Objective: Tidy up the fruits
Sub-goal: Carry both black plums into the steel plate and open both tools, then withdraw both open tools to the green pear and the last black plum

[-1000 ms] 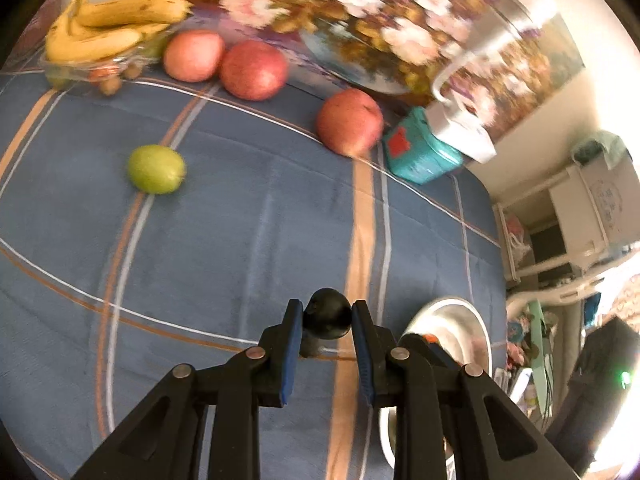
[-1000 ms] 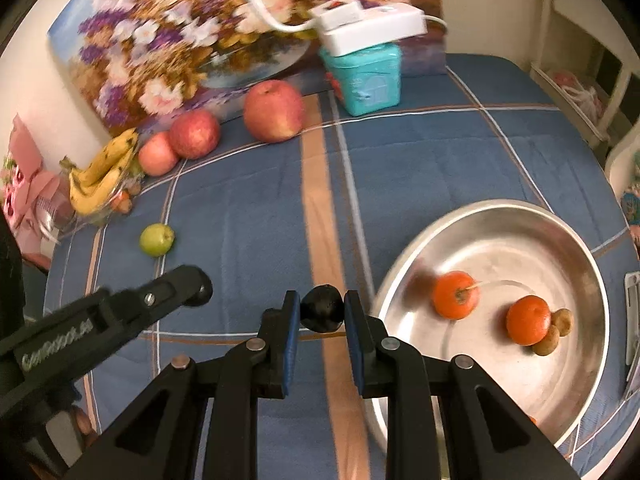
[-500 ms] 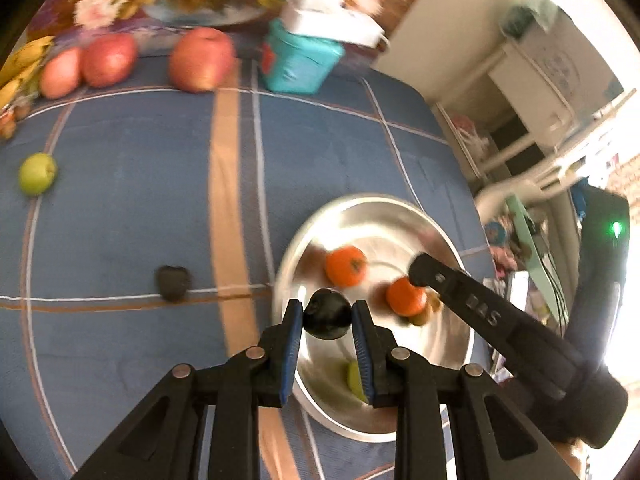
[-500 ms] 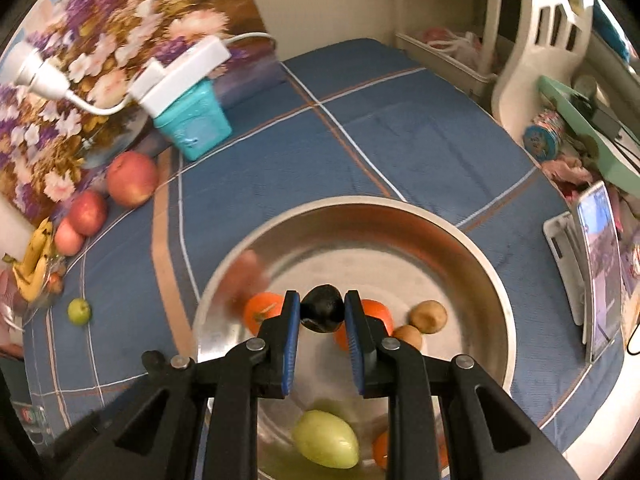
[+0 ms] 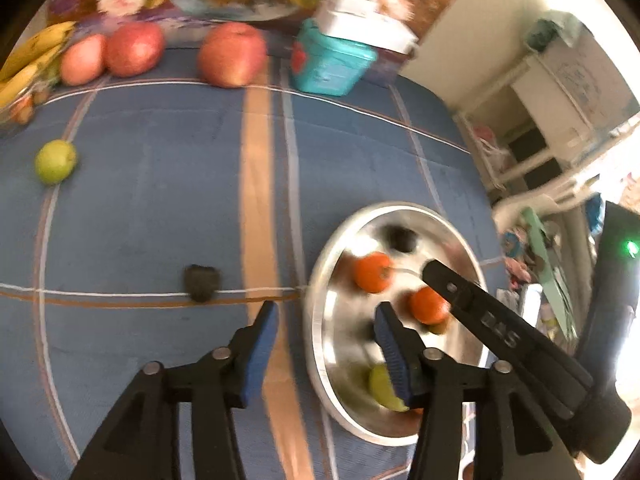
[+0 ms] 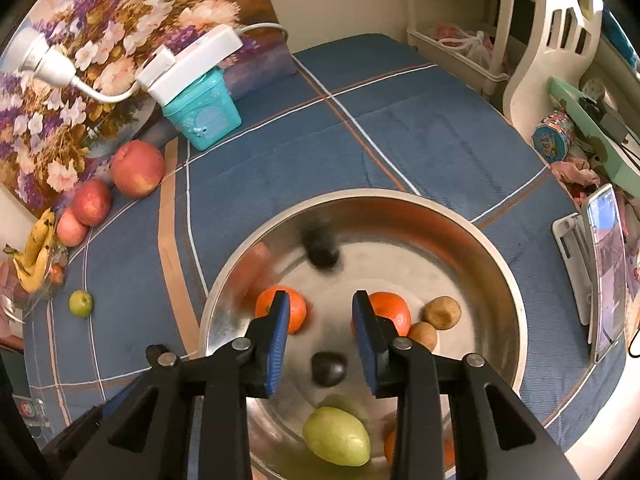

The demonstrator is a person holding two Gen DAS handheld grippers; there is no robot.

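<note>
A steel bowl [image 6: 500, 264] [image 5: 320, 280] holds two oranges [image 6: 280, 308] [image 6: 390, 312], a green pear [image 6: 336, 436], two small brown fruits [image 6: 442, 312] and two dark plums: one blurred at the far side [image 6: 322, 250] [image 5: 402, 238], one under my right gripper [image 6: 328, 368]. My right gripper [image 6: 320, 332] is open and empty above the bowl. My left gripper [image 5: 326, 340] is open and empty over the bowl's left rim. Another dark plum [image 5: 202, 282] lies on the blue cloth left of the bowl.
Three red apples [image 5: 232, 54] [image 5: 134, 48] [image 5: 82, 58], bananas [image 5: 28, 64] and a small green fruit [image 5: 54, 160] lie at the far left. A teal box [image 5: 330, 60] with a white power strip stands by a flower painting. A phone on a stand [image 6: 604, 268] is right.
Both grippers have opened and let go of their dark plums, which now lie in the bowl. The left gripper has swung slightly left, toward the bowl's rim.
</note>
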